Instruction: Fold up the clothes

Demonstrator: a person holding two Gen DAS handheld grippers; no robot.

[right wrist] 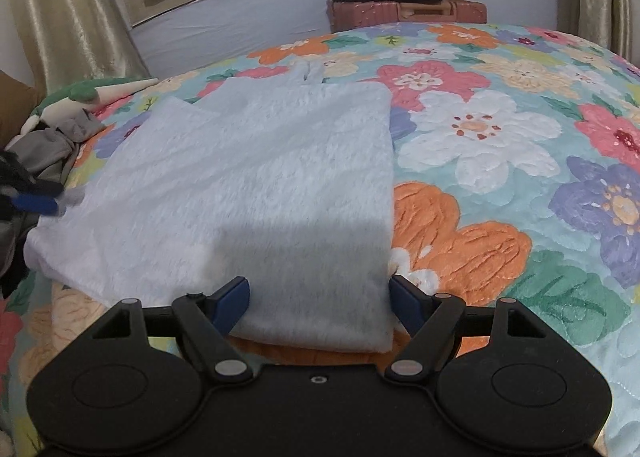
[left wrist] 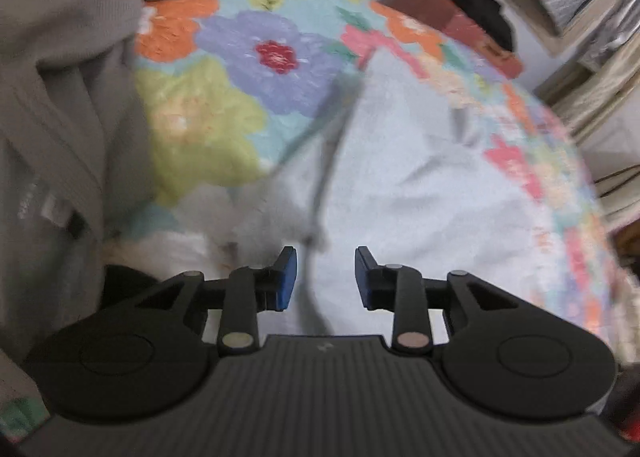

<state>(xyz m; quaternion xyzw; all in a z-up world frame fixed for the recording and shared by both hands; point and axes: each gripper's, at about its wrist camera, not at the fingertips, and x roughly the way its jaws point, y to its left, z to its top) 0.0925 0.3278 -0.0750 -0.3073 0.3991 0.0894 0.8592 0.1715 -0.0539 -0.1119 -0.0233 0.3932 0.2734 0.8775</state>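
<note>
A pale blue fluffy garment (right wrist: 256, 185) lies flat and partly folded on the flowered bedspread (right wrist: 500, 161). My right gripper (right wrist: 319, 299) is open, its jaws on either side of the garment's near right corner, holding nothing. My left gripper (left wrist: 325, 277) is open just above the same garment (left wrist: 420, 177) near a fold line; the view is blurred. The left gripper's blue fingertips (right wrist: 36, 203) show at the garment's left edge in the right wrist view.
A heap of grey clothes (left wrist: 60, 105) lies left of the garment, also in the right wrist view (right wrist: 52, 149). A reddish suitcase (right wrist: 408, 13) with dark clothing on top stands beyond the bed's far edge. Curtains and a foil-covered window are behind.
</note>
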